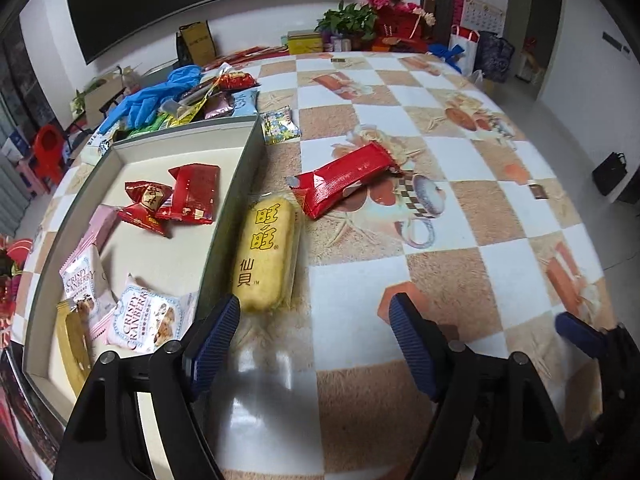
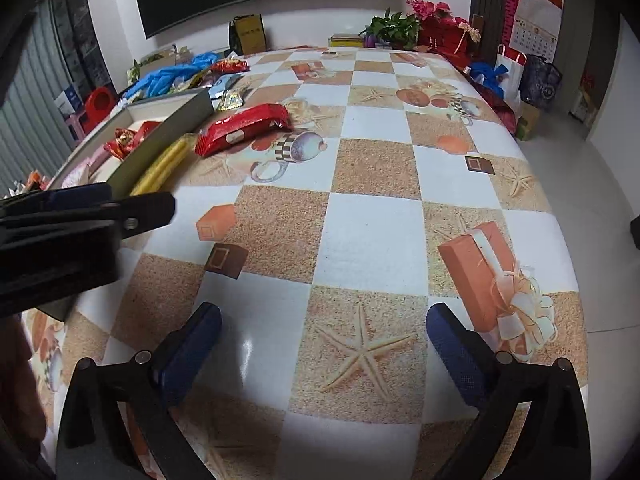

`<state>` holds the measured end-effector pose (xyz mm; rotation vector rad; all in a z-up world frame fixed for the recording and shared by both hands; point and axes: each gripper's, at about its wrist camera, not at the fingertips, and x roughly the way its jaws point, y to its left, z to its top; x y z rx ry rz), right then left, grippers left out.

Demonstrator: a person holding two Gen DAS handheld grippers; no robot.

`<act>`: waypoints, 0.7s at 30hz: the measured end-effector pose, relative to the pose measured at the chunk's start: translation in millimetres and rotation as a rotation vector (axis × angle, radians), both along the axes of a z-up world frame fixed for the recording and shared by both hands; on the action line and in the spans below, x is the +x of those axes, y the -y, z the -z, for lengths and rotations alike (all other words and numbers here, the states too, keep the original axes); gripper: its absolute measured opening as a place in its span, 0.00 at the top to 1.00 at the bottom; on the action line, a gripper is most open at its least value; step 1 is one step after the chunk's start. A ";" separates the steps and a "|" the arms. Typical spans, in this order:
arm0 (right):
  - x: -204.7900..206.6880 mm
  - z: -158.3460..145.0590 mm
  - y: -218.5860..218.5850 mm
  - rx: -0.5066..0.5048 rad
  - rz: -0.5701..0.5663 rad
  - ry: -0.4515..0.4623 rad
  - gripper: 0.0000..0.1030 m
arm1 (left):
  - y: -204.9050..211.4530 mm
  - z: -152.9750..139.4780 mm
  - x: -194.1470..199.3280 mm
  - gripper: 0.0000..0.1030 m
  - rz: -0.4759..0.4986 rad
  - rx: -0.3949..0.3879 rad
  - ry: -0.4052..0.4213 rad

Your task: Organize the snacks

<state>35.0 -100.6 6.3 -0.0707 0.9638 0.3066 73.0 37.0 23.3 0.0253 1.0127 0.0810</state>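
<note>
Both tongs apart, gripping nothing: left gripper (image 1: pixel 314 320) near yellow packet (image 1: pixel 267 254) (beside tray (image 1: pixel 236 184)); right gripper (image 2: pixel 324 328) over bare tablecloth (image 2: pixel 372 236).

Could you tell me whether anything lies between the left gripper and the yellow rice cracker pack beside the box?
Nothing visible does. The left gripper is open and empty over bare tablecloth, with the yellow pack just ahead, lying along the outside of the box wall. The red packet lies beyond it, overlapping its far corner, not in the path.
</note>
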 end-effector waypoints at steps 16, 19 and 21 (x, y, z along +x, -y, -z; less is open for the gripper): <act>0.9 1.9 -6.0 -0.038 -0.003 0.002 0.00 | 4.4 10.2 28.5 0.17 -0.042 0.101 0.002; 1.5 2.2 -6.6 -0.043 -0.003 0.001 0.00 | 2.5 13.6 41.4 0.13 -0.046 0.082 -0.014; 1.6 2.1 -6.9 -0.043 -0.003 0.001 0.00 | -0.2 15.7 48.4 0.02 -0.073 0.065 -0.026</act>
